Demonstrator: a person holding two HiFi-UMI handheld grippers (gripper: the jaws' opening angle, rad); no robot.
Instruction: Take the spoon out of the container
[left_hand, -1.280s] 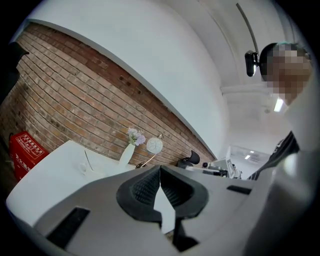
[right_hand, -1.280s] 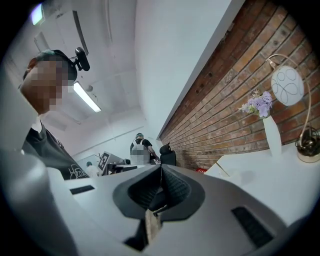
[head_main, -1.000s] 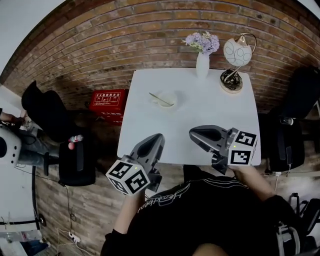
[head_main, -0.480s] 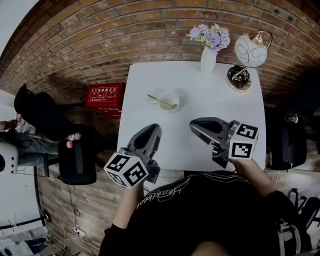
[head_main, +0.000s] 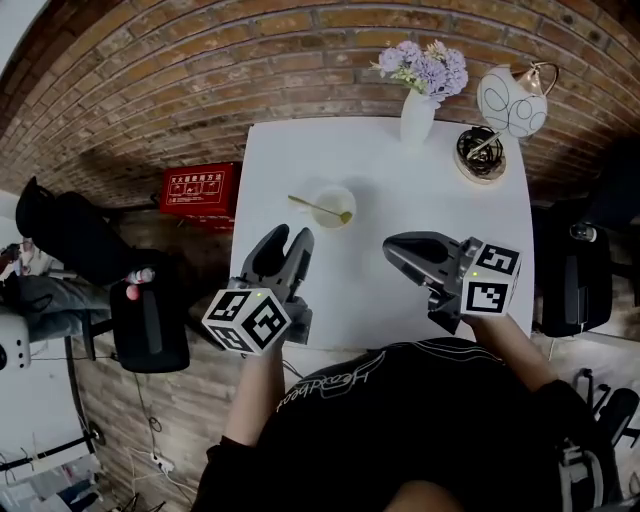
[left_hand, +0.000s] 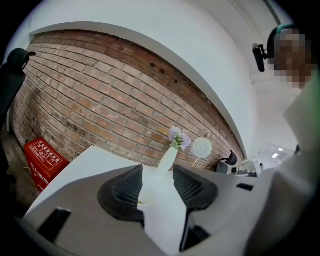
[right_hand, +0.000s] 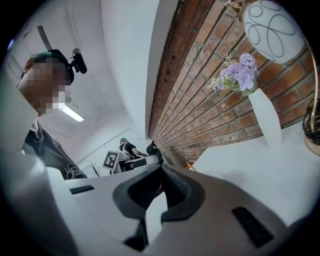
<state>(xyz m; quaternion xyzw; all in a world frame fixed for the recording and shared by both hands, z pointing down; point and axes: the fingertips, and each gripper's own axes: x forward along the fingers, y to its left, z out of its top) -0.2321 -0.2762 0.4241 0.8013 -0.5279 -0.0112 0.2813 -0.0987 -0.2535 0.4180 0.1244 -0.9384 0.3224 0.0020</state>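
Note:
A small white round container (head_main: 334, 206) stands on the white table (head_main: 440, 200), left of its middle. A spoon (head_main: 318, 208) with a golden handle lies in it, the handle sticking out to the left. My left gripper (head_main: 286, 239) hovers over the table's near left part, just short of the container. Its jaws are opening, and in the left gripper view (left_hand: 157, 186) only the tabletop shows between them. My right gripper (head_main: 391, 250) hangs over the table's near right part with nothing held, its tips (right_hand: 160, 170) touching.
A white vase with purple flowers (head_main: 418, 112) and a round lamp (head_main: 508, 100) stand at the table's far right edge by the brick wall. A red box (head_main: 200, 190) sits on the floor to the left. Dark chairs (head_main: 572, 280) flank the table.
The left gripper's jaws have parted from shut to wide, and it has moved forward over the table toward the container. The right gripper has hardly moved.

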